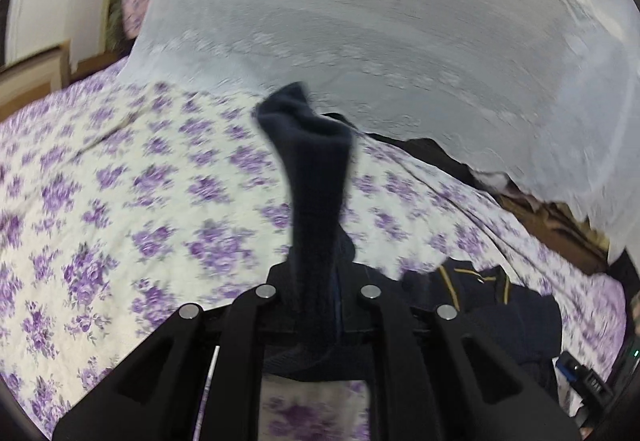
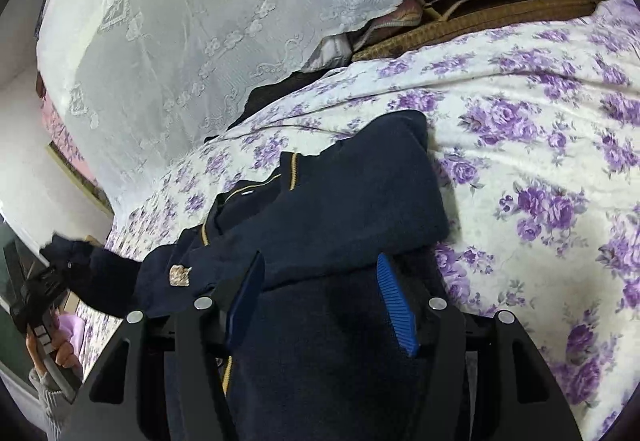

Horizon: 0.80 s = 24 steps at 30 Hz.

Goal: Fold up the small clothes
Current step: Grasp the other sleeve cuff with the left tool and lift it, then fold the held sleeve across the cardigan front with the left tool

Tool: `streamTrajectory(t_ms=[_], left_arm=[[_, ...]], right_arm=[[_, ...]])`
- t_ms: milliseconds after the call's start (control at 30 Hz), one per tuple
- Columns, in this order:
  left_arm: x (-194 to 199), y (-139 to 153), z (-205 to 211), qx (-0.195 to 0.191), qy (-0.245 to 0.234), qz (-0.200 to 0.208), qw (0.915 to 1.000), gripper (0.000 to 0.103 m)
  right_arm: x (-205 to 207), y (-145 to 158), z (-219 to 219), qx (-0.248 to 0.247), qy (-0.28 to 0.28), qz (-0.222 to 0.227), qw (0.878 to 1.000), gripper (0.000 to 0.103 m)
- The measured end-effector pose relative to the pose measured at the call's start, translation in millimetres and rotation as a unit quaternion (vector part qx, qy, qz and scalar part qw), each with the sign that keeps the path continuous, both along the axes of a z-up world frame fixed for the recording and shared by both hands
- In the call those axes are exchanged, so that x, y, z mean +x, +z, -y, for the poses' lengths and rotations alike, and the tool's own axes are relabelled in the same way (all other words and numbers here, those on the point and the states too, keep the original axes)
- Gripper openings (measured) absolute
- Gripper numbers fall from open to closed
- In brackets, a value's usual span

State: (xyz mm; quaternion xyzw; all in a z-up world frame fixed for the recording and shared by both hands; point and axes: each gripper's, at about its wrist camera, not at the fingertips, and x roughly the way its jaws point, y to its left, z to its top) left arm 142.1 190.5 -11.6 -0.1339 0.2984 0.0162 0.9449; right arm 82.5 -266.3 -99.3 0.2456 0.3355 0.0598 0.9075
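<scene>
Left gripper (image 1: 316, 281): fingers clamped tight on a tube-shaped sleeve (image 1: 316, 177) of soft, fuzzy navy knit, lifted clear of the bed. Right gripper (image 2: 320, 301): ribbed blue fingers (image 2: 396, 301) stand partly apart, straddling the folded body of the navy sweater (image 2: 352, 193) without visibly pinching it. The sweater, trimmed with thin gold piping, lies on a quilted bedspread (image 2: 540, 161) printed with purple roses. Behind hangs an embroidered white lace cloth (image 2: 180, 33).
</scene>
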Motion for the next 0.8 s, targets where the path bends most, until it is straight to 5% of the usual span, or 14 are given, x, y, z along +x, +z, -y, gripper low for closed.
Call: streamTrajectory(t_ms=[333, 800], left_arm=[[-7, 23, 95, 0.06, -0.036, 0.018, 0.9974, 0.009], [14, 8, 210, 0.088, -0.064, 0.004, 0.9941, 0.008]], right_arm=[[-36, 54, 15, -0.064, 0.03, 0.043, 0.997, 0.076], [-43, 57, 76, 0.021, 0.004, 0.05, 0.999, 0.077]])
